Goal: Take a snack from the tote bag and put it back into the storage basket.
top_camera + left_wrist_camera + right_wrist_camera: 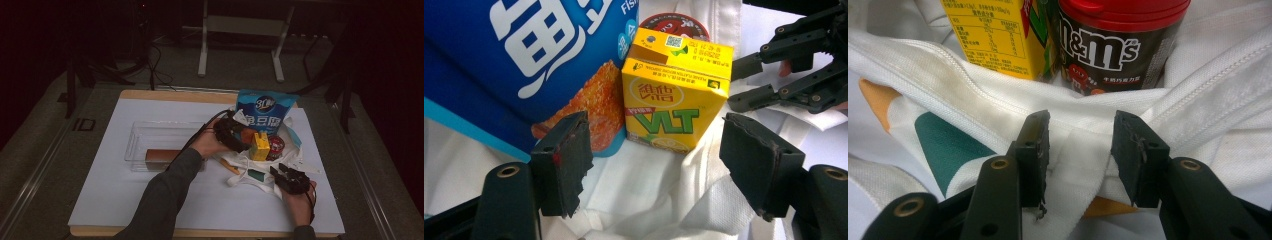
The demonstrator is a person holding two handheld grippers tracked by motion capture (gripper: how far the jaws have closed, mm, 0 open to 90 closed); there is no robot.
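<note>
Left gripper view puts the yellow drink carton (pixel 676 97) dead ahead of our left hand-held gripper (pixel 674 165), upright on the white cloth bag (pixel 644 200), its long axis vertical and its printed front facing us. The jaws stand apart, one to each side and short of it, touching nothing; the gap looks wider than the carton, so a straight push forward should, we judge, bring the pads onto its two side faces. A blue snack bag (pixel 524 60) leans just beside the carton on one side and a red-lidded candy tub (pixel 674 25) sits behind it, so that side is tight.

Our right hand-held gripper (pixel 1080 150) holds a fold of the cloth bag's edge between its half-closed jaws, nearer the person. On the bench (pixel 150 200) the left hand (pixel 210 142) is the closer one to the carton.
</note>
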